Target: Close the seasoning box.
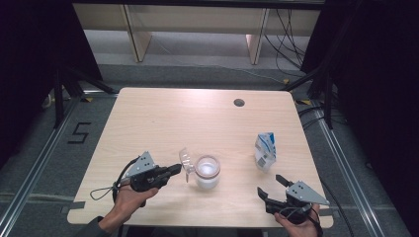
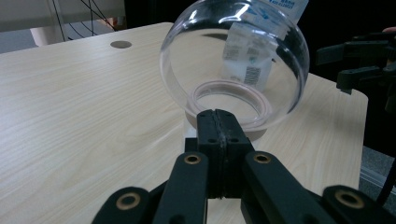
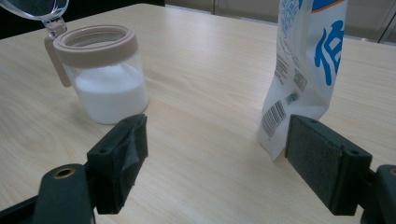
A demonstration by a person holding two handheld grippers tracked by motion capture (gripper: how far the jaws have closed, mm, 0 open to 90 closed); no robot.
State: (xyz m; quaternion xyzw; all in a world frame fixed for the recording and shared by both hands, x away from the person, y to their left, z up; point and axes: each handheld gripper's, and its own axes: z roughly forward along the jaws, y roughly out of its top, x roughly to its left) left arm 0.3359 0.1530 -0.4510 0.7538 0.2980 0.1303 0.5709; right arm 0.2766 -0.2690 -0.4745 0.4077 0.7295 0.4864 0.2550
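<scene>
Beside the jar (image 1: 207,172), the left gripper (image 1: 174,170) is pinching its clear lid (image 1: 187,160) open; right gripper (image 1: 271,186), jaws gaping empty, is probably next closing on the pouch (image 1: 265,151) right of it

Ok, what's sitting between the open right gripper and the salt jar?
Nothing: in the right gripper view, bare tabletop runs from the right gripper to the jar; the pouch stands off to one side.
</scene>
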